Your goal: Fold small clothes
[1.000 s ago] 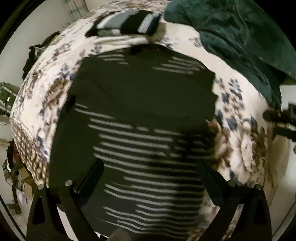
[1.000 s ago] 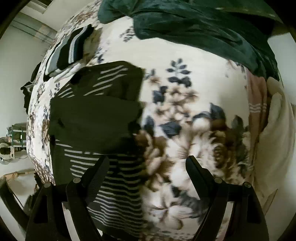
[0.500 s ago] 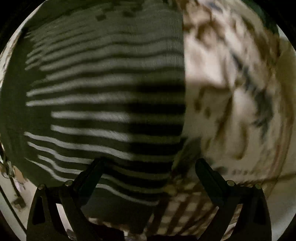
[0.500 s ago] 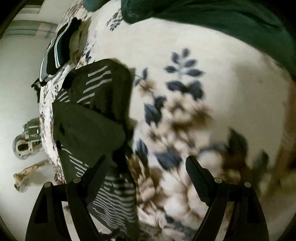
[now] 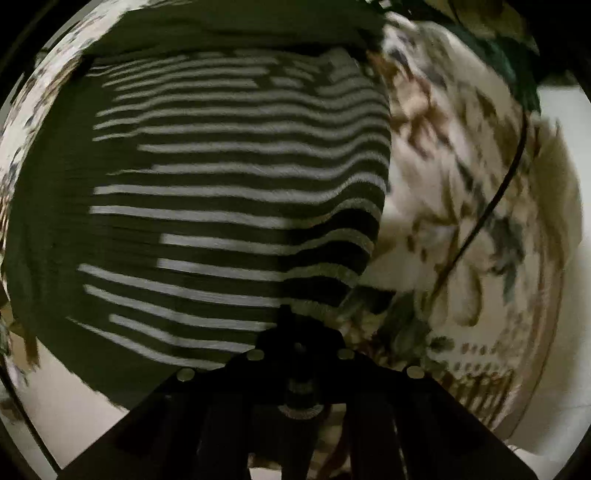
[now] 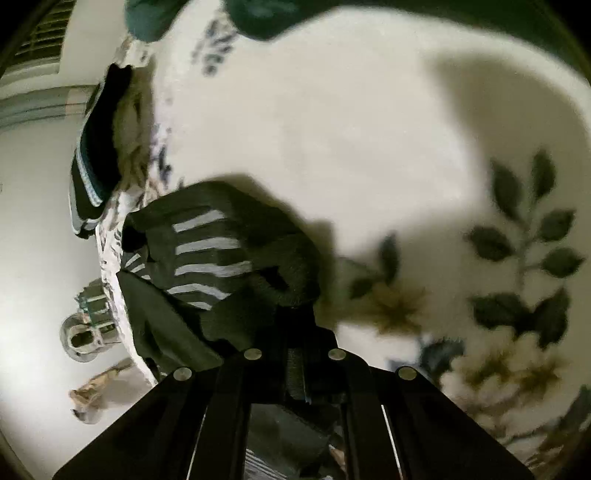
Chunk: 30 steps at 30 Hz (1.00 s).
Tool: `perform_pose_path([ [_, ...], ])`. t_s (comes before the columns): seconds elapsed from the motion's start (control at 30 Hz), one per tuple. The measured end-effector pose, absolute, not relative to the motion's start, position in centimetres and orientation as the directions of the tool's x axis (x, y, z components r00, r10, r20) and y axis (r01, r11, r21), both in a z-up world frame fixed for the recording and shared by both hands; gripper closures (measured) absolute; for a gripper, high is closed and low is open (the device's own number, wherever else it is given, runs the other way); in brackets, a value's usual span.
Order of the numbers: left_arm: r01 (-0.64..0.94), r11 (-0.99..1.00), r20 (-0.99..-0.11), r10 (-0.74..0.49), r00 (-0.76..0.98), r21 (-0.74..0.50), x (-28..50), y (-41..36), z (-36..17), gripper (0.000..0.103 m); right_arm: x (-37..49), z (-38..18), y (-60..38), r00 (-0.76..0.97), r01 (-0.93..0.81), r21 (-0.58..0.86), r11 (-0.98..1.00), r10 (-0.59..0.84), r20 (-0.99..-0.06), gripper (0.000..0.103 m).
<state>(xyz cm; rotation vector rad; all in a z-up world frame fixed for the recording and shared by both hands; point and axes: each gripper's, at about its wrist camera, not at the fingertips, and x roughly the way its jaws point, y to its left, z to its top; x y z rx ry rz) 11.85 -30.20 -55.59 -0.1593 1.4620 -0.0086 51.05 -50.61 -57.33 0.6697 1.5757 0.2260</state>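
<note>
Gripping the near hem of a dark striped garment, the left gripper sits low against the fabric in its wrist view, jaws drawn together on the cloth near its right-hand corner. The knit, dark green-black with pale horizontal bands, lies spread across the left and centre of the frame on a floral bedspread. Its right edge runs top to bottom just beside the jaws; bare bedspread lies open to the right. A thin dark cable curves over that open patch. The cover's cream ground carries brown and blue flower prints, blurred here. A fold of dark green blanket shows at the upper right.

From the right wrist view, the right gripper is also down at cloth level, jaws closed on a bunched edge of the striped garment, which rises in a rumpled heap just ahead and to the left. The floral bedspread stretches wide and unoccupied ahead and to the right, printed with dark leaves and tan blossoms. At the bed's left edge sits a folded dark item with pale trim; the green blanket lies along the far side.
</note>
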Motion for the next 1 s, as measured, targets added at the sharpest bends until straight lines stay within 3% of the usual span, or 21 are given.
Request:
perform_pose_path([
  [0.3,-0.222,0.947,-0.958,-0.185,0.219,-0.234,11.2,-19.4,-48.3,0.097,52.1,-47.5,-44.3,0.079,0.151,0.466,0.872,0.460,-0.885,0.098],
  [0.53,-0.439,0.831,-0.931,-0.237,0.278,-0.342,10.2,-7.1,-48.6,0.098,54.2,-41.9,-31.4,0.071,0.018,0.405,0.914,0.403,-0.913,0.098],
  [0.7,-0.524,0.753,-0.912,-0.264,0.314,-0.398,9.8,1.0,-50.2,0.098,56.3,-42.8,-18.8,0.049,-0.073,0.320,0.945,0.324,-0.945,0.098],
  [1.0,-0.602,0.662,-0.895,-0.335,0.296,-0.447,8.4,10.0,-54.9,0.097,58.3,-49.8,-0.7,0.012,-0.190,0.125,0.974,0.130,-0.991,0.098],
])
